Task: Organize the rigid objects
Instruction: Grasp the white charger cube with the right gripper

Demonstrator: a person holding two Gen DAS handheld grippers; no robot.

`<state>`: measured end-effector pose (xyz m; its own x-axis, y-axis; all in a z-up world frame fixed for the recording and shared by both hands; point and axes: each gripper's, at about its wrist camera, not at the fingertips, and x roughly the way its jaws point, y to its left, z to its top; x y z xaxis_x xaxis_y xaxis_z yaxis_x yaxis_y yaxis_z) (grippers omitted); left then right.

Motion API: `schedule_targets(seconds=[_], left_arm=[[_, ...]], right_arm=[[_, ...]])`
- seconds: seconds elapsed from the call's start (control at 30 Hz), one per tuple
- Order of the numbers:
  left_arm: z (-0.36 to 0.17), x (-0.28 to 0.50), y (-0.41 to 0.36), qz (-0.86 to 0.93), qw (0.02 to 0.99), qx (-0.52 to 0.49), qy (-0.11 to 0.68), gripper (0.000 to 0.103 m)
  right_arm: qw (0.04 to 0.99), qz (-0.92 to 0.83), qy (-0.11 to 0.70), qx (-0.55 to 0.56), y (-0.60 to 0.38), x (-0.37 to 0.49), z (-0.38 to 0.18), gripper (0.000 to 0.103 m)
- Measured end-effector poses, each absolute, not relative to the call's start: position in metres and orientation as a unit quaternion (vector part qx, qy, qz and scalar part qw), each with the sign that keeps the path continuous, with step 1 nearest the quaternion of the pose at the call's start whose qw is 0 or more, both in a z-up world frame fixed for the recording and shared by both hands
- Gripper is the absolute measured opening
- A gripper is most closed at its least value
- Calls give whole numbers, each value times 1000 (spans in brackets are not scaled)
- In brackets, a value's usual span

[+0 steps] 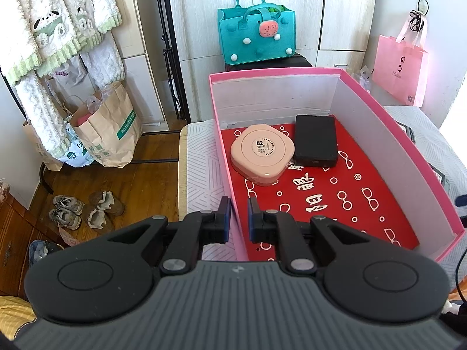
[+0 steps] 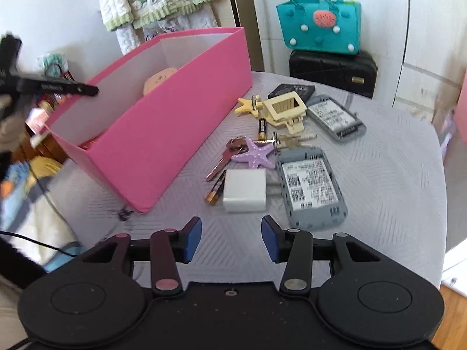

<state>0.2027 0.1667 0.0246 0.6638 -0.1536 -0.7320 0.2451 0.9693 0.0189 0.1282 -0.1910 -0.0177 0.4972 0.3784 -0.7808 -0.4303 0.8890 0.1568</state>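
Note:
A pink box [image 1: 379, 134] with a red printed floor stands on the grey-clothed table [image 2: 379, 175]. Inside it lie a peach compact [image 1: 262, 153] and a black flat case [image 1: 316, 141]. My left gripper [image 1: 239, 218] is shut on the box's near left wall, which runs between its pads. To the right of the pink box [image 2: 163, 134] lie a white charger [image 2: 245, 189], a purple starfish [image 2: 256, 153] with keys [image 2: 224, 157], batteries [image 2: 261, 128], two grey devices [image 2: 312, 186], a cream hair claw [image 2: 284, 108] and a yellow star clip [image 2: 248, 105]. My right gripper [image 2: 231, 233] hangs open just short of the charger, with nothing between its fingers.
A teal felt bag [image 2: 318, 20] sits on a black case [image 2: 332, 70] behind the table. A pink paper bag [image 1: 400, 67] hangs at the right. On the floor to the left are brown paper bags [image 1: 105, 134] and shoes [image 1: 84, 210]. Towels hang above them.

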Motion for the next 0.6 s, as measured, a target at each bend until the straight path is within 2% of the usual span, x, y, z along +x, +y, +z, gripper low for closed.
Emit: schedule_targets(seconds=[0.27, 0.6], left_arm=[[25, 203, 166, -110, 910, 57, 395, 11], [25, 203, 166, -111, 910, 56, 395, 11]], right_arm=[[879, 225, 408, -106, -168, 143, -29, 51], [876, 226, 408, -123, -157, 159, -37, 53]])
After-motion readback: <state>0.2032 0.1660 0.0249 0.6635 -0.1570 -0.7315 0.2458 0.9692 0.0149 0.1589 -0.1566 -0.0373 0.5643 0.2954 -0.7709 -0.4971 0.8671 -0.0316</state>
